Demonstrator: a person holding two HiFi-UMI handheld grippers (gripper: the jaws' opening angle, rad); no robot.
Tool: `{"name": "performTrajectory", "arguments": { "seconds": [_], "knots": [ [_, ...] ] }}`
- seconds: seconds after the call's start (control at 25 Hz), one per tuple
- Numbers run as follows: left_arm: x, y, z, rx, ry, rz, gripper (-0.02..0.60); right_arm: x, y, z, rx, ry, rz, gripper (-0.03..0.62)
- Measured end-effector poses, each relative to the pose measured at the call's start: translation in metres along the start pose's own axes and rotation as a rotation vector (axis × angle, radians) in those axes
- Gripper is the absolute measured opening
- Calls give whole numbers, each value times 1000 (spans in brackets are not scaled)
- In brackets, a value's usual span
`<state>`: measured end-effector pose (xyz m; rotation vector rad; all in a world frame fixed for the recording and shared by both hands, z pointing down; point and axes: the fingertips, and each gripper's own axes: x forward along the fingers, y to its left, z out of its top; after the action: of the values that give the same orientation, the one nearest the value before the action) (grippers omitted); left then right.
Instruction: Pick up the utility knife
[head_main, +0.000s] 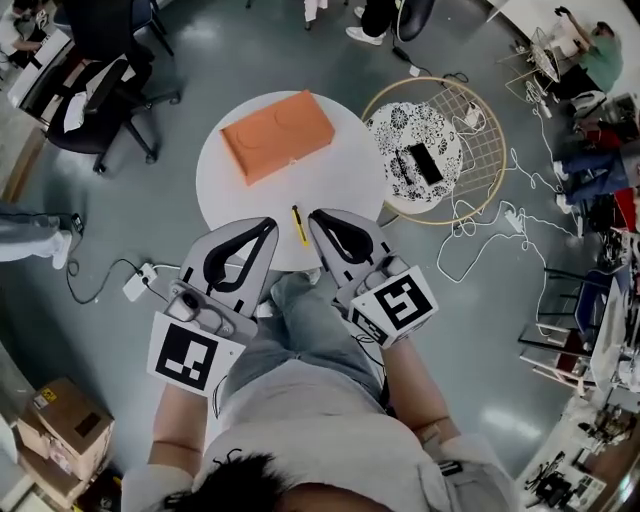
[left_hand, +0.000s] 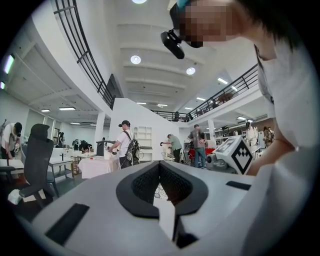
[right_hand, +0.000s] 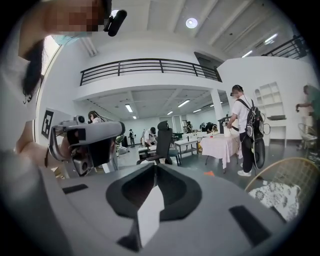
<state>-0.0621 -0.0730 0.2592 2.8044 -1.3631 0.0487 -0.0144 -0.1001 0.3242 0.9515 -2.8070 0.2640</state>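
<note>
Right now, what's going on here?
A seated person holds a gripper in each hand over their lap, at the near edge of a round white table. The left gripper and right gripper both have their fingers closed on nothing. The yellow utility knife lies on the table between the two tips, untouched. An orange box sits farther back.

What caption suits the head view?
Left gripper and right gripper, both shut, flank a yellow utility knife on a round table.
</note>
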Motion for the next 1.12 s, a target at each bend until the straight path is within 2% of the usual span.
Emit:
{"name": "performTrajectory", "arguments": {
  "seconds": [0.4,0.88,1.12],
  "knots": [
    [29,13,-33,-48,52,-14,11,29,-34,-58,58,129,-27,17],
    [35,27,-68,-91,107,-23,11,58,-53,-162,155,343,-63,33],
    [35,32,-77,-107,126,-19,11,62,-58,-194,190,406,-93,37]
  ]
}}
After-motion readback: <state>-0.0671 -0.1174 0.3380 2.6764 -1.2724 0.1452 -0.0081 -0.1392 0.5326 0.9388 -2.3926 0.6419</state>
